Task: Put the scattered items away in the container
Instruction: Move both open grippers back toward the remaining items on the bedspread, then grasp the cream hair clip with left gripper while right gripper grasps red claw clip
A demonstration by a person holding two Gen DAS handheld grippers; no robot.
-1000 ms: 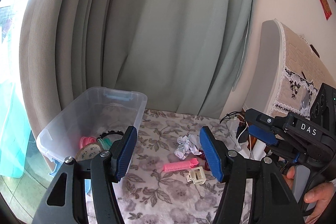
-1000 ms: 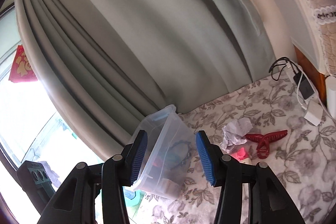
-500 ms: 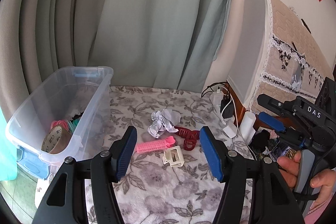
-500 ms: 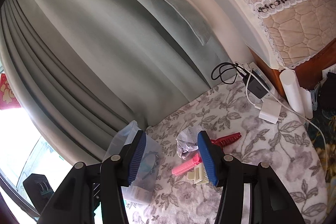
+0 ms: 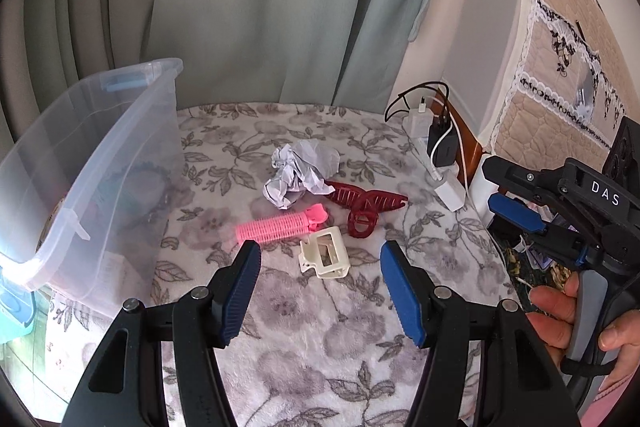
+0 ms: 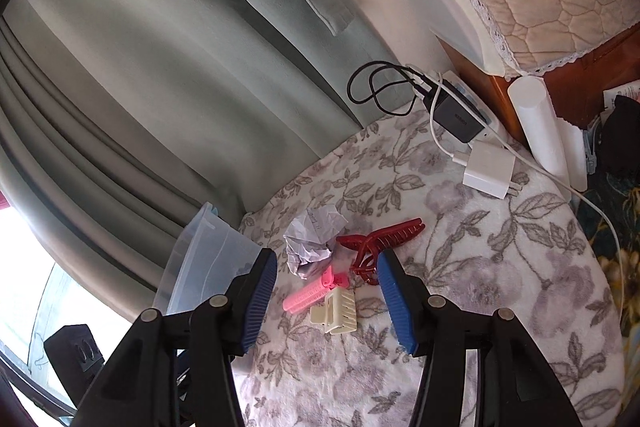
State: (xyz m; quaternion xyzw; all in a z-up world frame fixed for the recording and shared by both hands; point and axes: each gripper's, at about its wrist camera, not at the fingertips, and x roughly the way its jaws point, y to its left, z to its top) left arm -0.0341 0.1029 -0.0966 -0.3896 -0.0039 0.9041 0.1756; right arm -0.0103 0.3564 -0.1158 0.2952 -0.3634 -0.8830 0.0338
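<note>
Left hand-held gripper (image 5: 320, 263) and right hand-held gripper (image 6: 327, 281) both spread apart and empty, above pink hair roller (image 5: 280, 225), cream claw clip (image 5: 325, 259), red claw clip (image 5: 366, 205), crumpled paper (image 5: 300, 173) on floral worktop (image 5: 320, 339), clear plastic container (image 5: 92, 163) at left

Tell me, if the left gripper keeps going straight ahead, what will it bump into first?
Probably the cream hair clip. It lies on the floral blanket just ahead of the open left gripper, almost centred between its fingers. The pink hair roller lies just beyond it. Depth is hard to judge in this fisheye view.
</note>
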